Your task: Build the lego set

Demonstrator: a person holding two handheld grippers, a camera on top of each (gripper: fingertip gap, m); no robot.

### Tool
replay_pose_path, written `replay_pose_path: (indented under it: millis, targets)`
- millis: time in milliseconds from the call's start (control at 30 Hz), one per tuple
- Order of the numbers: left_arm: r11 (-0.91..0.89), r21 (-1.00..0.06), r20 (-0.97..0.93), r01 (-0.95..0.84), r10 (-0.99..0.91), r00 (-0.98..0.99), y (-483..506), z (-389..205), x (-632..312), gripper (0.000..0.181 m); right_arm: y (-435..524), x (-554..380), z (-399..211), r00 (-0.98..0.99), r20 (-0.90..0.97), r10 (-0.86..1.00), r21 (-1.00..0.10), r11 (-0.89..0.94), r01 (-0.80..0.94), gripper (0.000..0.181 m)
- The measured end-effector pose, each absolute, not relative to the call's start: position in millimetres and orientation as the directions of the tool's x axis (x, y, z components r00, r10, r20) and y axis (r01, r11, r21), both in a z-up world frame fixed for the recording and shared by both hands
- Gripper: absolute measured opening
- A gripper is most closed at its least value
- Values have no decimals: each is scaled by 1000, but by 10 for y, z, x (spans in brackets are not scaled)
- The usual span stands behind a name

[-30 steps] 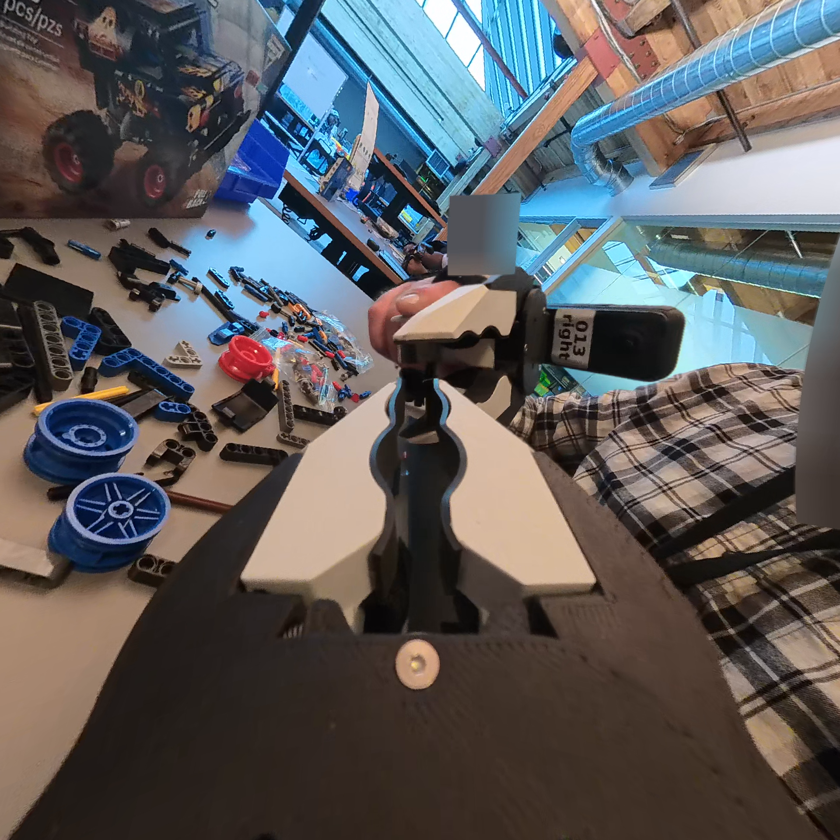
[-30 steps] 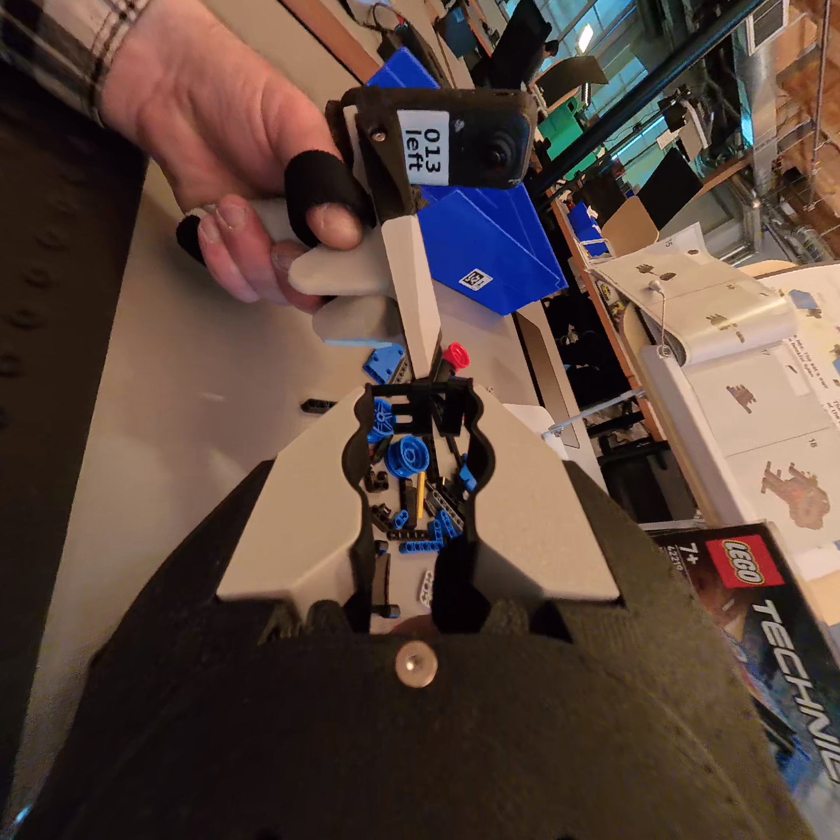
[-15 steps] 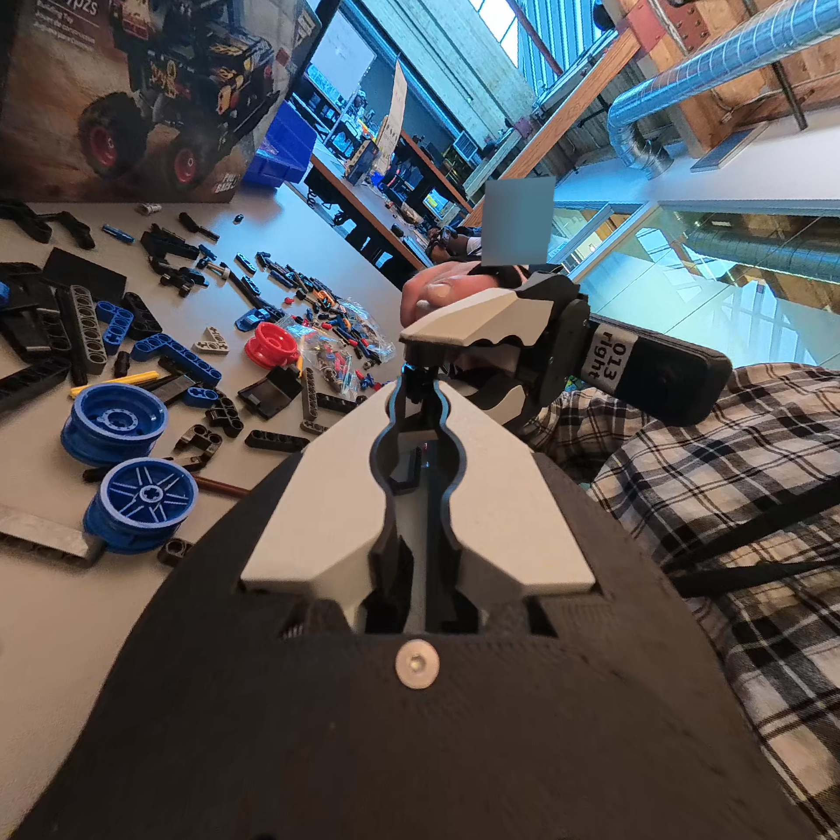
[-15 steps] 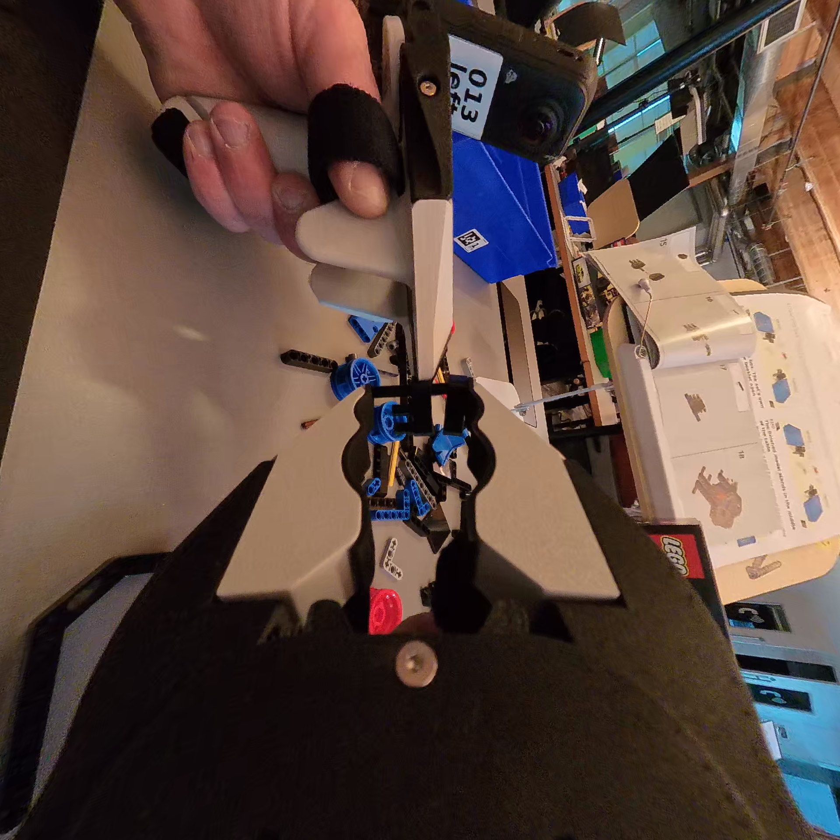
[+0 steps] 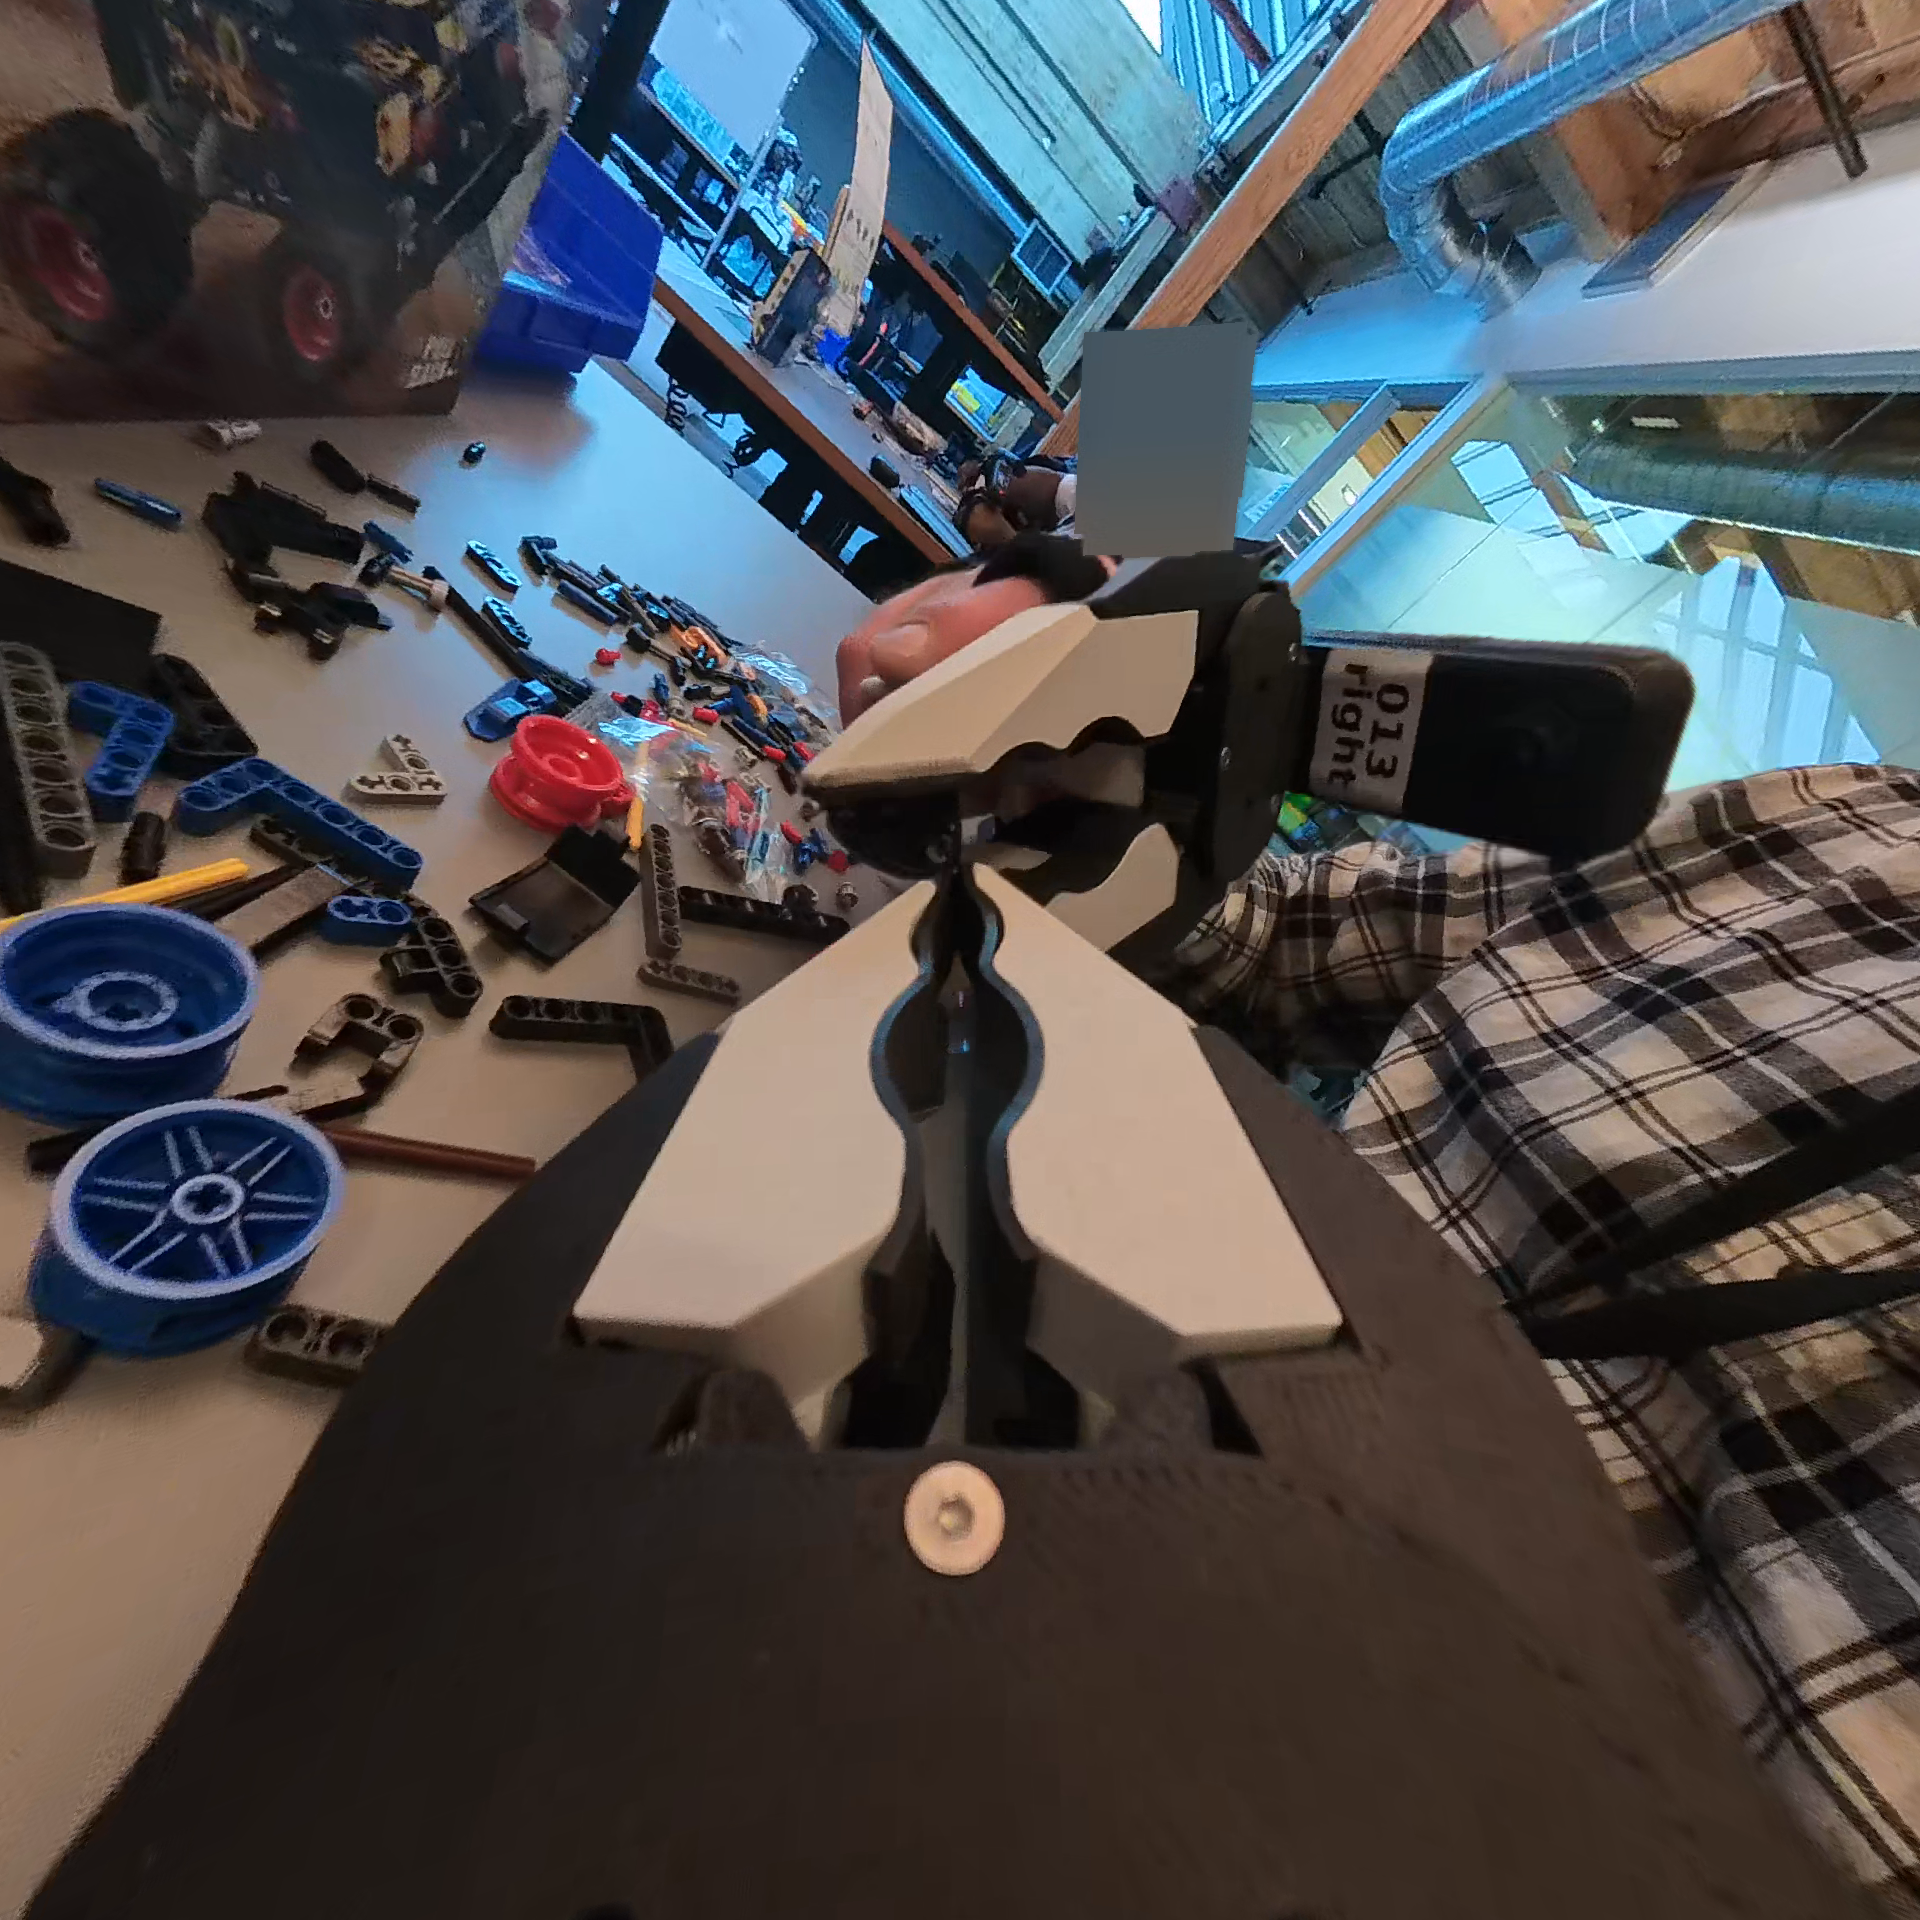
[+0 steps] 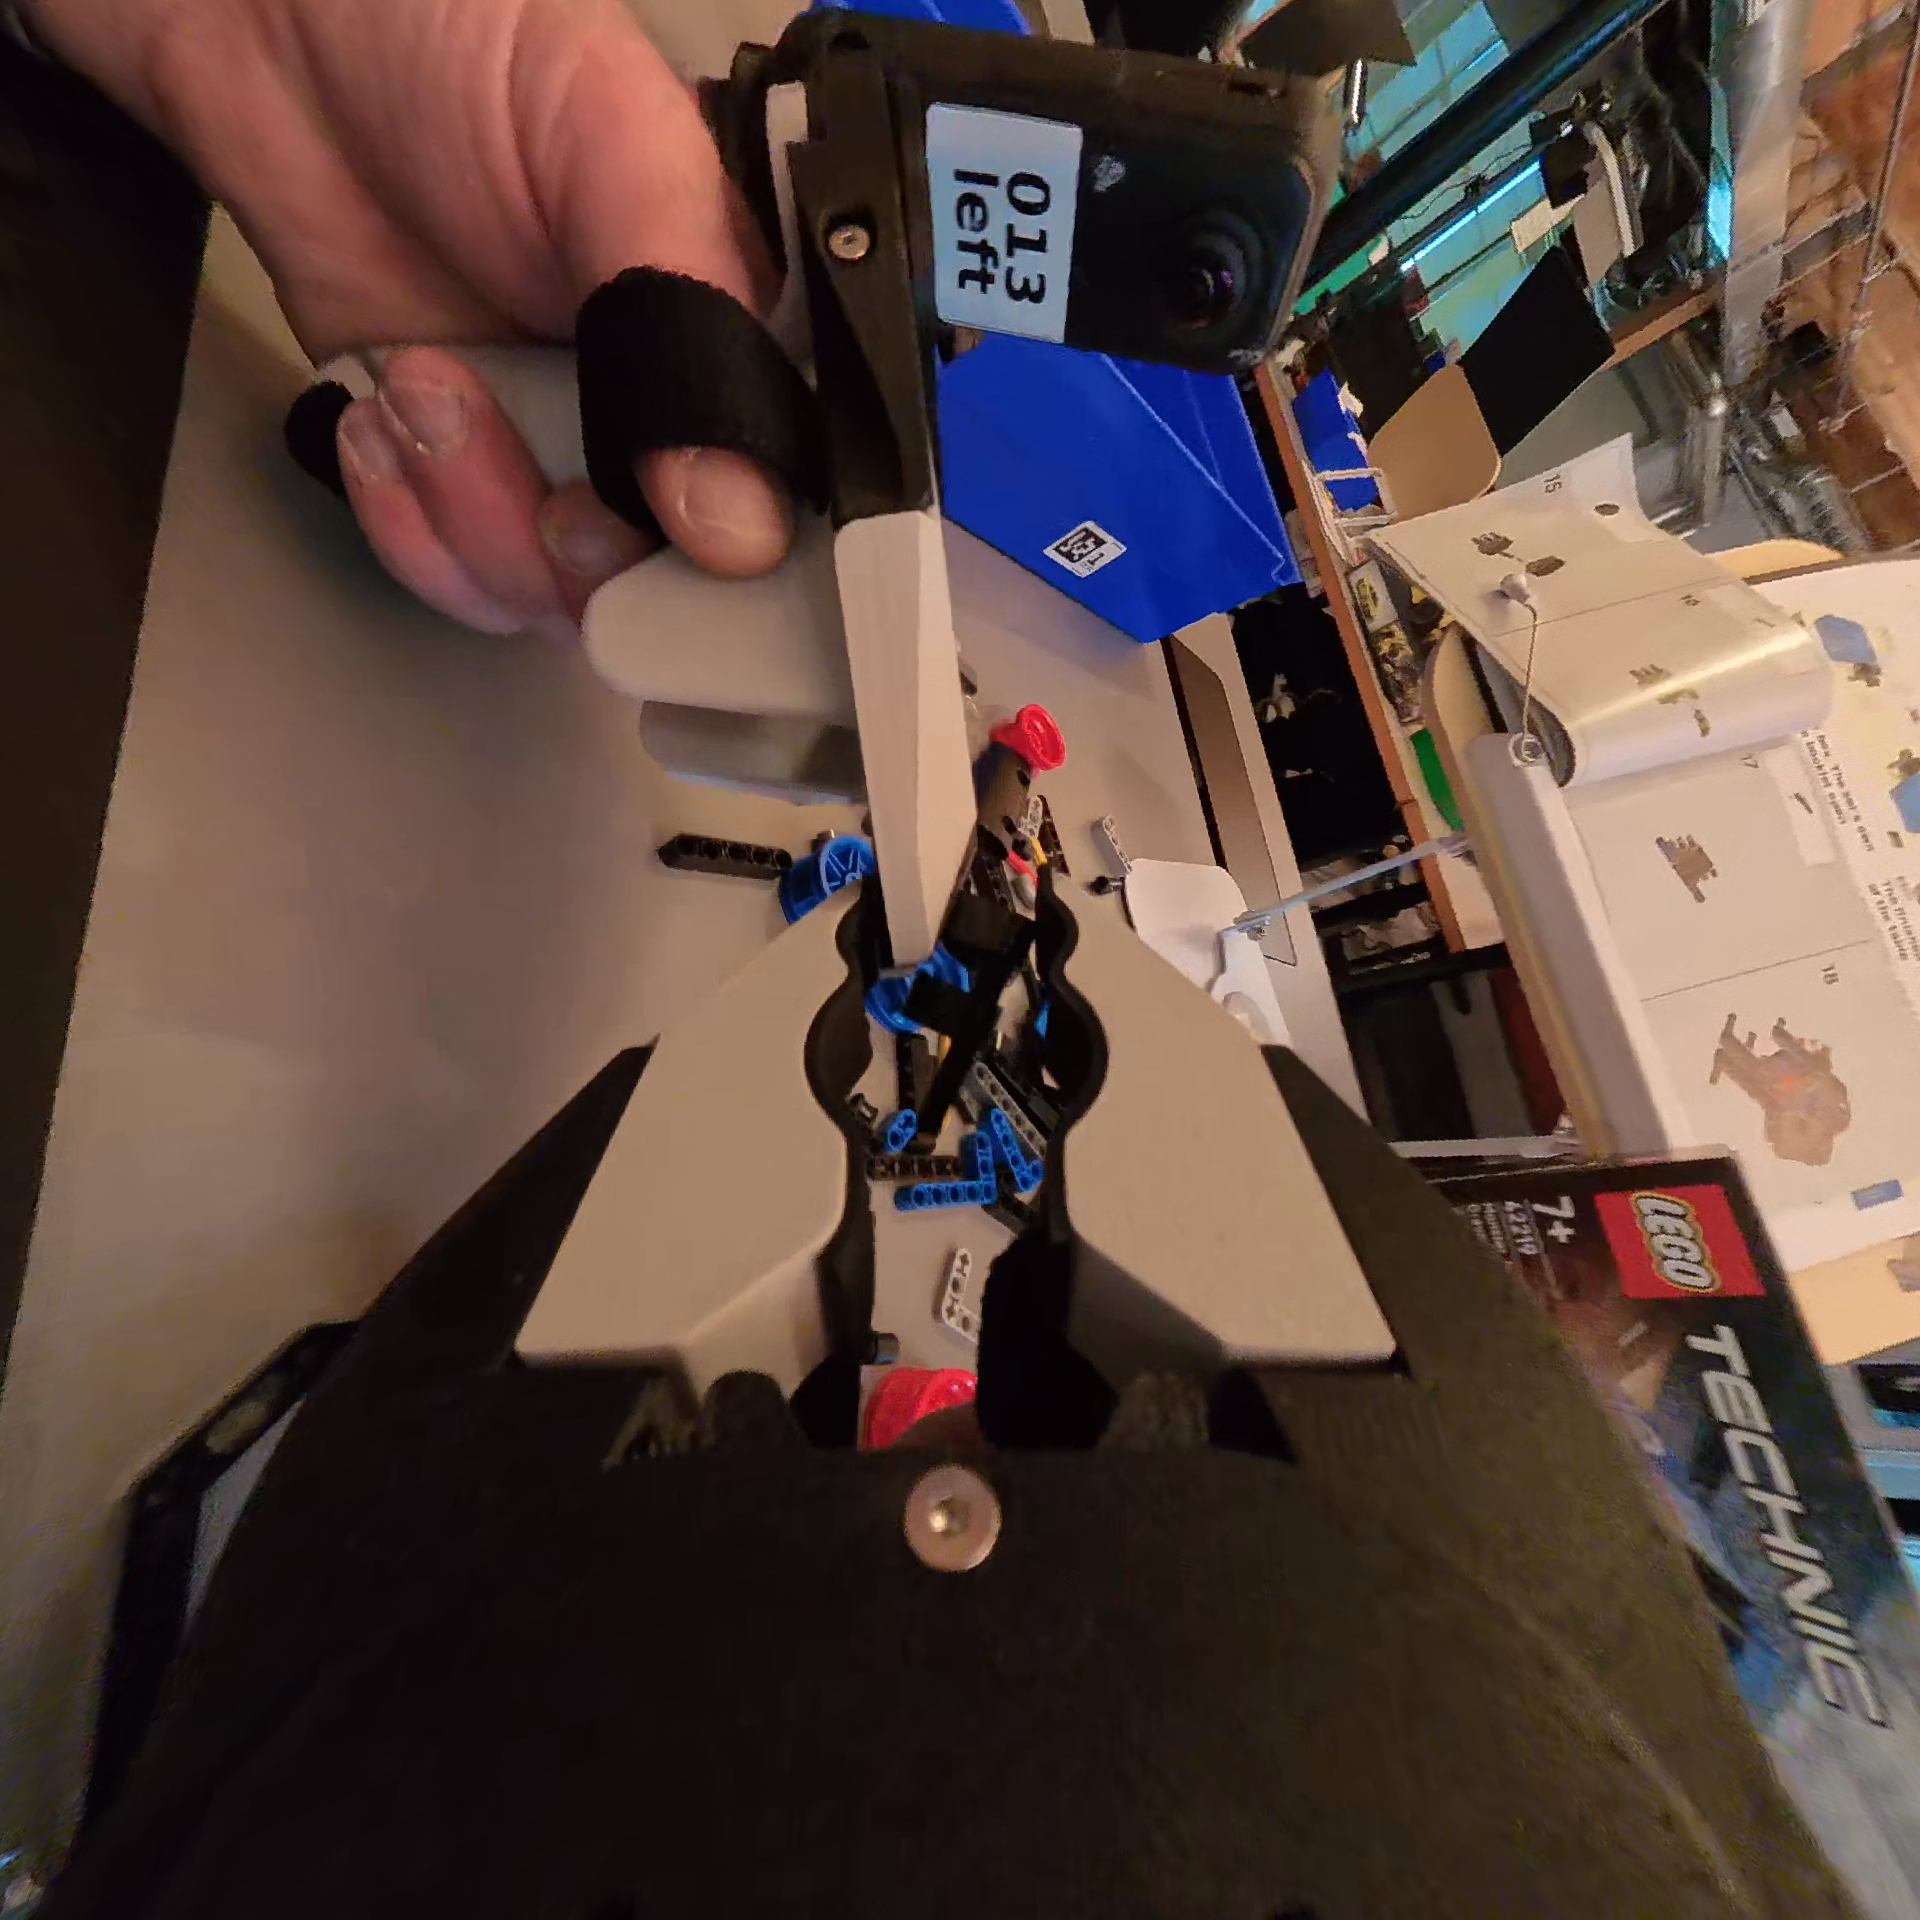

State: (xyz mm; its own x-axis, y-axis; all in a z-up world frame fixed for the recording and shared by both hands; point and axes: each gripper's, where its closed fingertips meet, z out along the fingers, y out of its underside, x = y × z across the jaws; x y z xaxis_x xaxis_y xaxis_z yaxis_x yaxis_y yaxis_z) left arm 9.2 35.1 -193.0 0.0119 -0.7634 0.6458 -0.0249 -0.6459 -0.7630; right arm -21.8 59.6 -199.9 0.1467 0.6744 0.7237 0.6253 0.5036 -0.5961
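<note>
Two blue wheels [image 5: 156, 1122] are seen at the left of the table [image 5: 644, 509], with loose beams, a red hub [image 5: 556, 774] and a bag of small pieces spread further right, well apart from the work held in the air. The left gripper [image 5: 951, 904] is closed almost fully, its tips pinched on a thin dark piece, though what that piece is cannot be told. The right gripper [image 5: 894, 821] is met tip to tip at right angles; in its own view a narrow gap is kept, and a small black lego assembly [image 6: 987, 914] appears to be nipped there. A joining step is judged to be in hand. Alignment and a firm straight push are called for next.
</note>
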Motion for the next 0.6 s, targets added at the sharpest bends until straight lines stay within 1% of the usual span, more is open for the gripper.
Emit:
replay_pose_path:
  millis: [100,367,533,567,600]
  targets:
    - [-643,-766,643,-13,-766,29,373,-1930,54,0,600,-215,-2020,183,633,752,-685,435,584,25]
    - [-640,-769,637,-11,-767,77,406,-1981,-9,0,601,-249,-2070,225,518,825,-776,343,530,24]
    - [-613,-789,612,25,-784,103,444,-1934,-57,1,608,-270,-2045,265,365,893,-867,222,445,25]
    - [-608,-793,608,39,-785,118,473,-1923,-69,11,610,-272,-2041,269,345,899,-878,207,433,24]
    - [-606,-794,608,51,-786,109,472,-1896,-79,13,613,-273,-2042,273,327,905,-885,193,424,19]
